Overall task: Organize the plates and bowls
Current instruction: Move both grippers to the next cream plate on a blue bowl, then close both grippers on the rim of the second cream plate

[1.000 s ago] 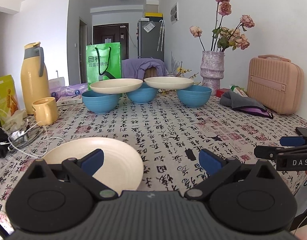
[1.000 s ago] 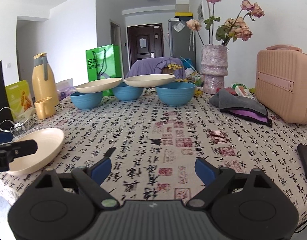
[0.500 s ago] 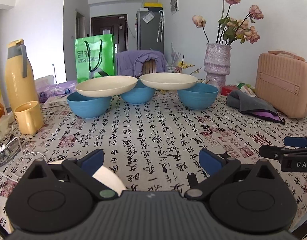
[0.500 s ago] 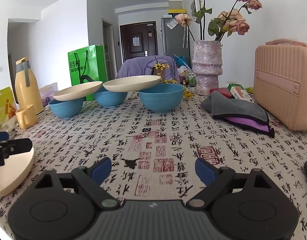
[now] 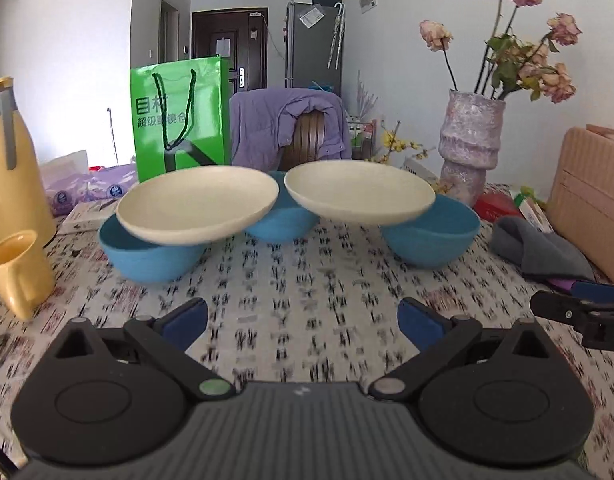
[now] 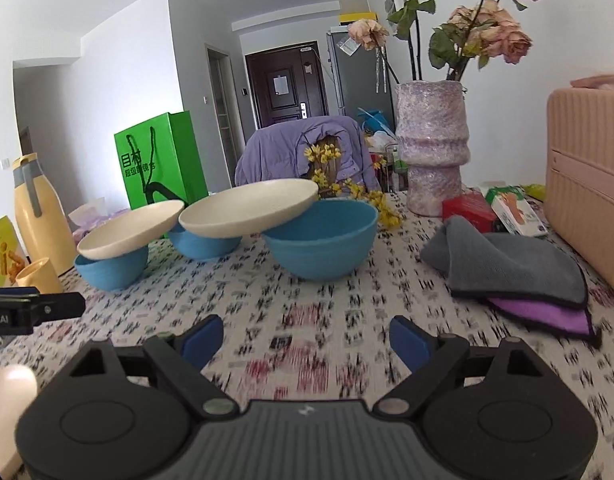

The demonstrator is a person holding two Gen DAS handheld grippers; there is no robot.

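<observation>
Holding left gripper and right gripper spread wide, gripping nothing, low in frame. Showing partial "D" on the right gripper at right edge of the left view. Lying mid-frame: two cream round plates bridging three blue bowls. Standing behind, upper left: glossy green paper bag printed "目村".

Both wrist cameras look low across the table toward its far edge, sharing the bowl row; the right sits nearer.
</observation>
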